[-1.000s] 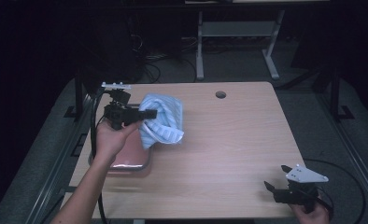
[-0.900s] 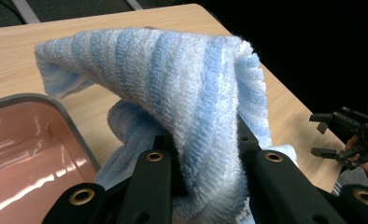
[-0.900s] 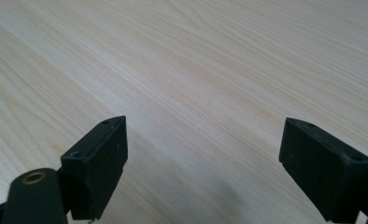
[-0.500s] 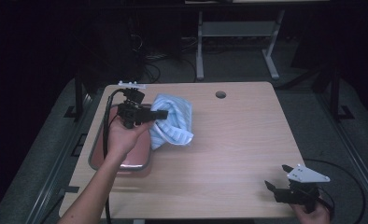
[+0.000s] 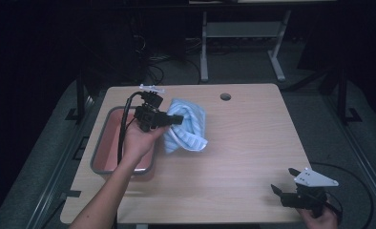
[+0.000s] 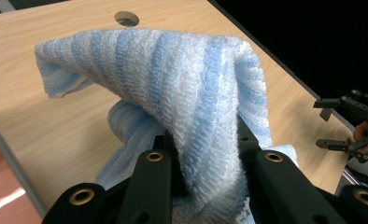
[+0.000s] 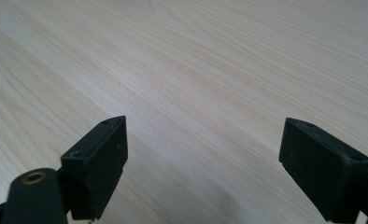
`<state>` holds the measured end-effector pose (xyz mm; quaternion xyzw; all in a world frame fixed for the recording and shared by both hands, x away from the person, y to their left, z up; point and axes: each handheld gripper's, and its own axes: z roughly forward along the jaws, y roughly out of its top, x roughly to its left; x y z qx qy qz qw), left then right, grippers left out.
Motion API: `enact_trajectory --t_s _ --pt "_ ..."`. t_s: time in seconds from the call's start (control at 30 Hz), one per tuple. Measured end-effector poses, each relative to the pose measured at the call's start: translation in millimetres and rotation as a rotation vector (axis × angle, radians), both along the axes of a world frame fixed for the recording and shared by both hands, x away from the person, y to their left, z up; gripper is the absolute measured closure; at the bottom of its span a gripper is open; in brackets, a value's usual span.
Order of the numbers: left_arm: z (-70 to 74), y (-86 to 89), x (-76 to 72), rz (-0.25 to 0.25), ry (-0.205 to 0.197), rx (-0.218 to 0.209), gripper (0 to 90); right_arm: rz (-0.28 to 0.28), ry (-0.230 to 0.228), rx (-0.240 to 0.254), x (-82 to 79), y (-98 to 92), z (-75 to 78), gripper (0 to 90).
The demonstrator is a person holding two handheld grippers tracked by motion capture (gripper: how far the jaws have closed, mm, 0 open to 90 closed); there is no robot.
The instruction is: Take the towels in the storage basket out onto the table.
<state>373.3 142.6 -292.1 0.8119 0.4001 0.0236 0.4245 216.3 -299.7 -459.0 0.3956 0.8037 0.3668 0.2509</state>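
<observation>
A blue-and-white striped towel hangs bunched over the left part of the wooden table, just right of a pink tray. My left gripper is shut on it; in the left gripper view the towel is pinched between the two black jaws and drapes over them. My right gripper rests at the table's near right corner, open, with nothing between its fingers and bare wood below. The left gripper view also catches that right gripper far off at the right.
A grey-rimmed pink tray lies along the table's left edge under my left forearm. A round cable hole sits near the far edge. Dark floor, cables and a desk frame lie beyond the table.
My left gripper has carried the towel to the right, away from over the tray and toward the table's middle. The right gripper has stayed put.
</observation>
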Motion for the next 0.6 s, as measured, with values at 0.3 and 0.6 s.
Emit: enact_trajectory --t_s 0.3,0.6 --pt "-7.0 -18.7 3.4 -0.022 0.011 0.018 73.9 -0.005 0.003 0.004 -0.9 -0.9 0.6 14.9" --pt "-15.7 -38.9 7.0 -0.045 0.018 0.039 73.8 -0.007 -0.006 0.012 -1.3 -3.1 1.4 14.9"
